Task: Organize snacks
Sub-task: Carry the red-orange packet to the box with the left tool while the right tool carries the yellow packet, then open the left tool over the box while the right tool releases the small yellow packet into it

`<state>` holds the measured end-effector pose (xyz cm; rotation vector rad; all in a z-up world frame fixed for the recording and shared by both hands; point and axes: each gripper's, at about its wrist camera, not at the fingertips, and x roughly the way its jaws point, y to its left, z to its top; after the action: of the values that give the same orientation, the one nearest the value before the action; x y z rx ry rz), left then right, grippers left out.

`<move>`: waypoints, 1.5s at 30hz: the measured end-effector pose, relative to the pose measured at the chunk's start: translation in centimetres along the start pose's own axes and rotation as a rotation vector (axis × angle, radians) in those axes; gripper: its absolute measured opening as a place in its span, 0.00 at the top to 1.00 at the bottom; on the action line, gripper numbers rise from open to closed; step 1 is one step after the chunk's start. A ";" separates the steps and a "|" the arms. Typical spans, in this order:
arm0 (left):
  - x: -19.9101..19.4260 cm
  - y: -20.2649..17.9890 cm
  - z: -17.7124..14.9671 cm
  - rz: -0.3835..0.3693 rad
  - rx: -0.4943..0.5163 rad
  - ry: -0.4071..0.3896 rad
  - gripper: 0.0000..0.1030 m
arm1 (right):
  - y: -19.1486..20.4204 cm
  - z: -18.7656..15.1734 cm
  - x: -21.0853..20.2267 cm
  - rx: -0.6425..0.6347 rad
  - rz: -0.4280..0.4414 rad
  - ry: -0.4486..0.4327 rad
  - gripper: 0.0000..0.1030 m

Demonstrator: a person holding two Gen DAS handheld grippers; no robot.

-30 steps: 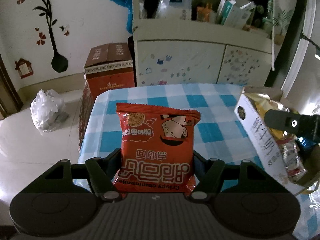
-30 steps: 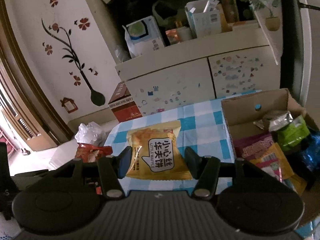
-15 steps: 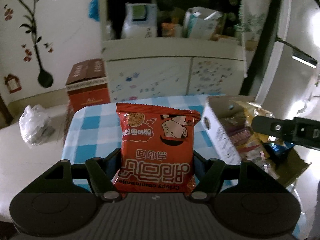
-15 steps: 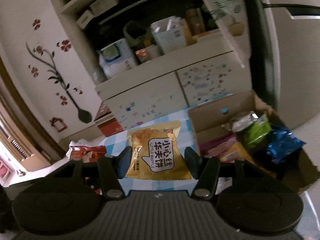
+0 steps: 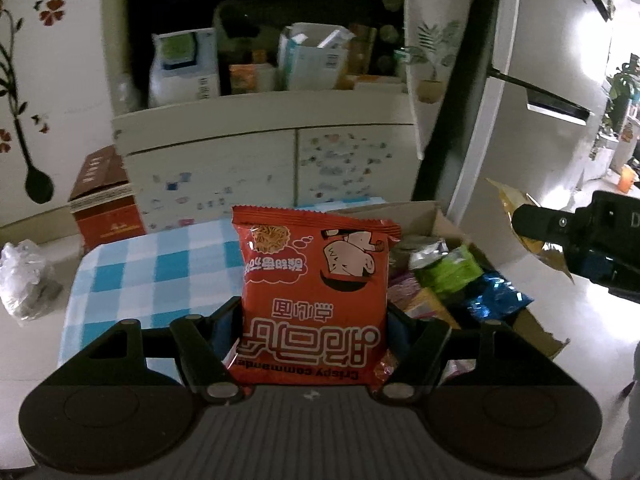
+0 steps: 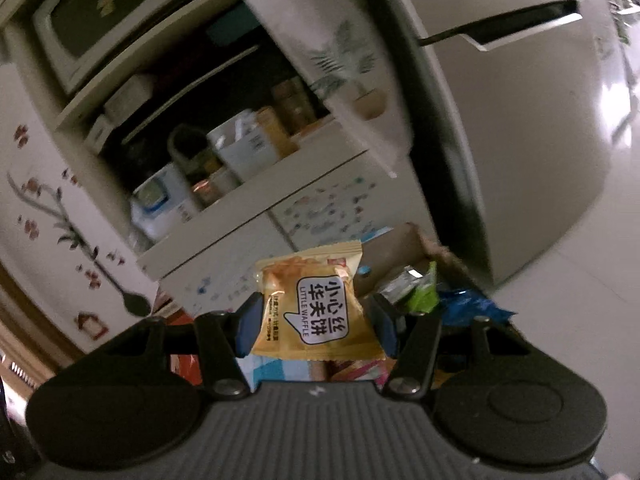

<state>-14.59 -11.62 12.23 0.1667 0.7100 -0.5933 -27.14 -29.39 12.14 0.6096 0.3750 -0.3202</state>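
Observation:
My left gripper [image 5: 314,316] is shut on a red noodle snack packet [image 5: 314,280], held upright above the checked table [image 5: 132,272]. To its right stands an open cardboard box [image 5: 440,220] holding green, blue and yellow snack bags. My right gripper [image 6: 316,320] is shut on a yellow Little Waffle packet [image 6: 316,312], with the box [image 6: 404,248] just behind and to the right of it. In the left wrist view the right gripper [image 5: 532,232] shows at the far right with that packet's gold edge, above the box's right side.
A white cupboard [image 5: 280,160] with a cluttered shelf stands behind the table. A red carton [image 5: 104,208] and a white plastic bag [image 5: 24,276] lie on the floor at left. A pale fridge [image 6: 540,140] rises right of the box.
Both grippers have swung rightward and slightly up with their packets. The box has come from the edge toward the middle of both views. The right wrist view has tilted.

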 end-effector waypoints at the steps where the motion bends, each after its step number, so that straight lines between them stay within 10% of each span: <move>1: 0.2 -0.4 0.1 -0.005 0.004 0.000 0.26 | -0.4 0.2 -0.1 0.013 -0.004 -0.006 0.43; 24: 6.1 -6.8 0.6 -0.109 0.038 0.082 0.26 | -4.5 0.4 2.1 0.246 -0.087 0.037 0.41; 30: 5.8 -8.1 1.0 -0.064 0.076 0.066 0.00 | -5.8 0.3 2.4 0.337 -0.134 0.029 0.24; 45: 3.3 -6.7 0.4 0.034 0.109 0.108 0.00 | -5.2 -0.1 1.9 0.247 -0.229 0.052 0.10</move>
<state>-16.14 -18.75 10.73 0.3135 0.7776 -0.5945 -27.57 -33.69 8.69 0.8196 0.4602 -0.5763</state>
